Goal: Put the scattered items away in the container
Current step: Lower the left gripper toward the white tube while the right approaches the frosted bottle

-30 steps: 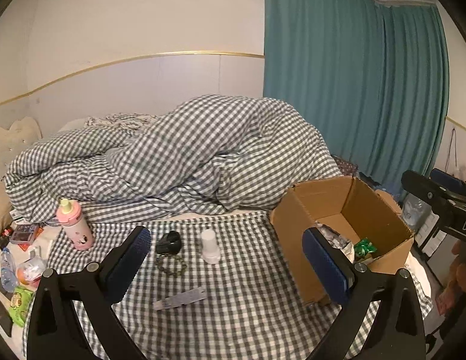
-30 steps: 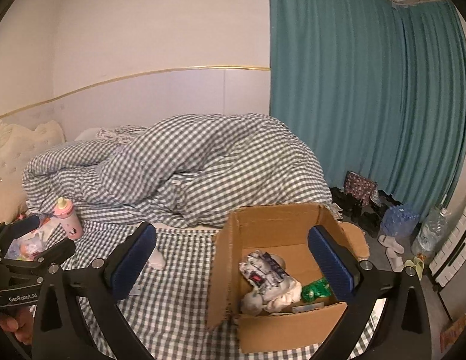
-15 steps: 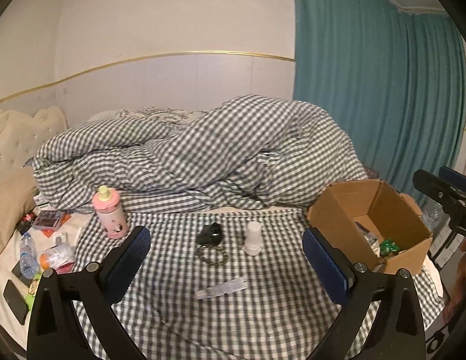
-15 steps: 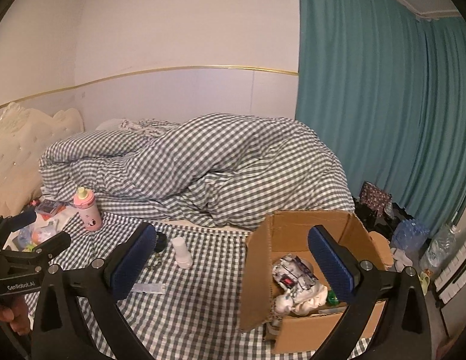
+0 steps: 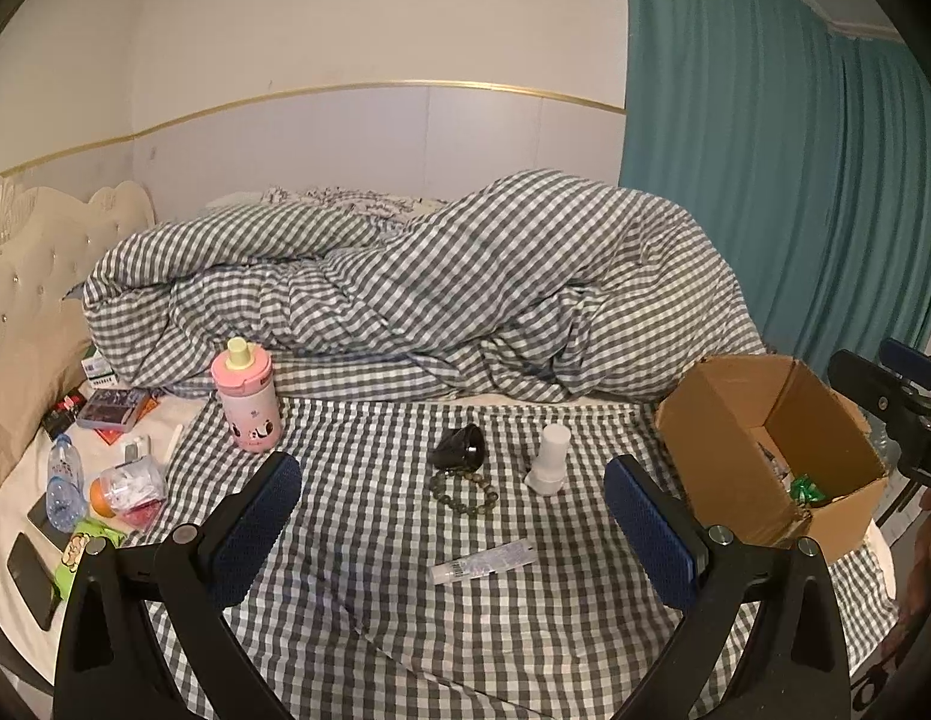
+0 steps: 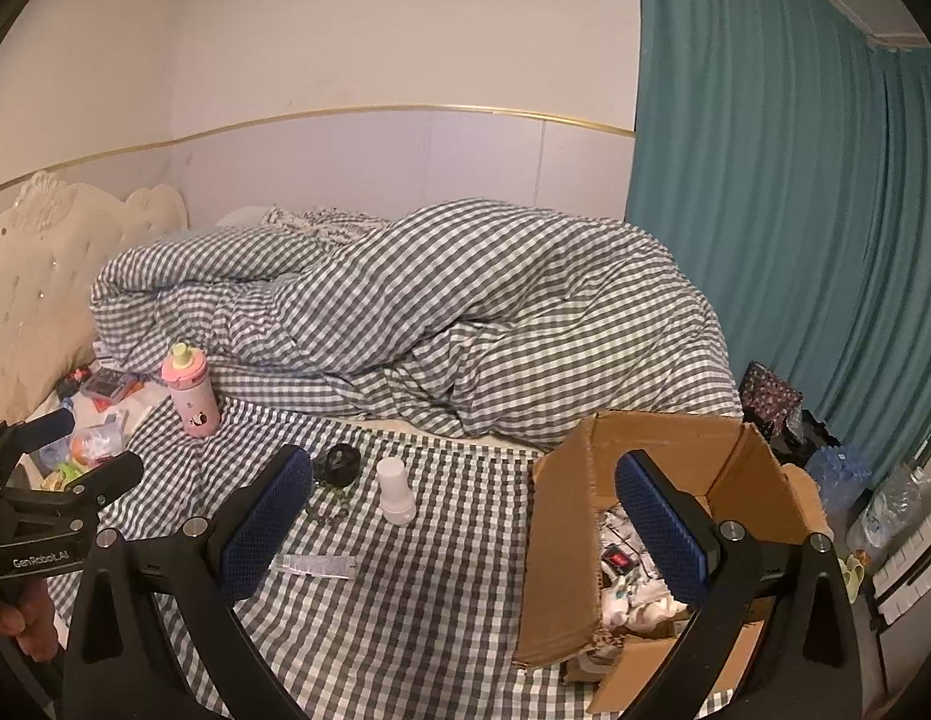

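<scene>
Leftmost, off the checked sheet (image 5: 357,540), a heap of bedside clutter (image 5: 105,480) lies by the headboard. Next stands the pink bottle (image 5: 248,399), upright near the duvet. The left hand-held gripper (image 5: 453,516) hovers with its fingers spread wide and nothing between them, aimed at the loose things in the middle of the bed: a dark cup (image 5: 459,450) on its side touching a bead bracelet (image 5: 464,489), a white bottle (image 5: 549,459) just beside them, and a small tube (image 5: 483,561) lying flat nearer the camera. These are probably the next things to collect. Further right, the cardboard box (image 6: 561,540) sits at the bed's edge, flaps open, already holding several items. The right hand-held gripper (image 6: 462,525) is likewise spread and empty, held above the box's left wall.
</scene>
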Tool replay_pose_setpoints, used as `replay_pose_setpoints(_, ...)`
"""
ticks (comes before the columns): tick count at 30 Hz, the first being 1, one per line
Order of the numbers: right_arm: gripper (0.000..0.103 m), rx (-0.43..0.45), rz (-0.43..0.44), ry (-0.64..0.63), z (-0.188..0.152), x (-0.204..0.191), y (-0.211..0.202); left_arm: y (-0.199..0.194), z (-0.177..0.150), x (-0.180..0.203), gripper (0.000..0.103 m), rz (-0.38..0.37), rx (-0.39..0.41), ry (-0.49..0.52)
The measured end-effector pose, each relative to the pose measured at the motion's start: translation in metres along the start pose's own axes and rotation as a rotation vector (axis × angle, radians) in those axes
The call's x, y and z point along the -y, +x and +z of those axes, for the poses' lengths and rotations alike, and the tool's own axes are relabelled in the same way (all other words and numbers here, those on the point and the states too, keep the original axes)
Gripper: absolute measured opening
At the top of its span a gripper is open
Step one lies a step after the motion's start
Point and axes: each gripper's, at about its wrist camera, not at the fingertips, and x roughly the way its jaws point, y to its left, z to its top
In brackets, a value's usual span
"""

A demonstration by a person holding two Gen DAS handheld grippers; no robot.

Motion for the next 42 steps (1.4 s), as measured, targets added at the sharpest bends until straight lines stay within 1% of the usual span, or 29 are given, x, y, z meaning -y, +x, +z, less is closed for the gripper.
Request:
replay_pose_setpoints(11,0.102,-0.061,0.024,-0.006,-0.009,-0.01,0.04,0.039,-0.012,-0.01,0.103,0.009,-0.071,0.0)
replay_pose_setpoints(22,0.102,-0.131,0.042,-0.003,-0.019,-0.014,0.088,0.092,-0.033,-0.011,0.103,-0.011,-0.169,0.057)
replay_pose_setpoints(28,0.102,-0.173,0.049,-0.007,-0.028,-0.02,0.115,0.12,-0.051,-0.006,0.103,-0.035,-0.224,0.104)
replay_pose_setpoints(31,0.102,-0.193,0.06,-0.004,-0.031,-0.023,0.13,0.136,-0.063,-0.004,0.103,-0.069,-0.259,0.124)
replay_pose_setpoints(33,0.102,-0.206,0.07,-0.003,-0.034,-0.024,0.139,0.147,-0.07,-0.004,0.103,-0.072,-0.28,0.138)
replay_pose_setpoints(38,0.102,-0.238,0.084,-0.012,-0.041,-0.03,0.164,0.168,-0.081,-0.004,0.103,-0.103,-0.312,0.173)
replay_pose_setpoints(42,0.102,-0.258,0.1,0.002,-0.049,-0.031,0.185,0.184,-0.091,-0.001,0.103,-0.13,-0.335,0.225)
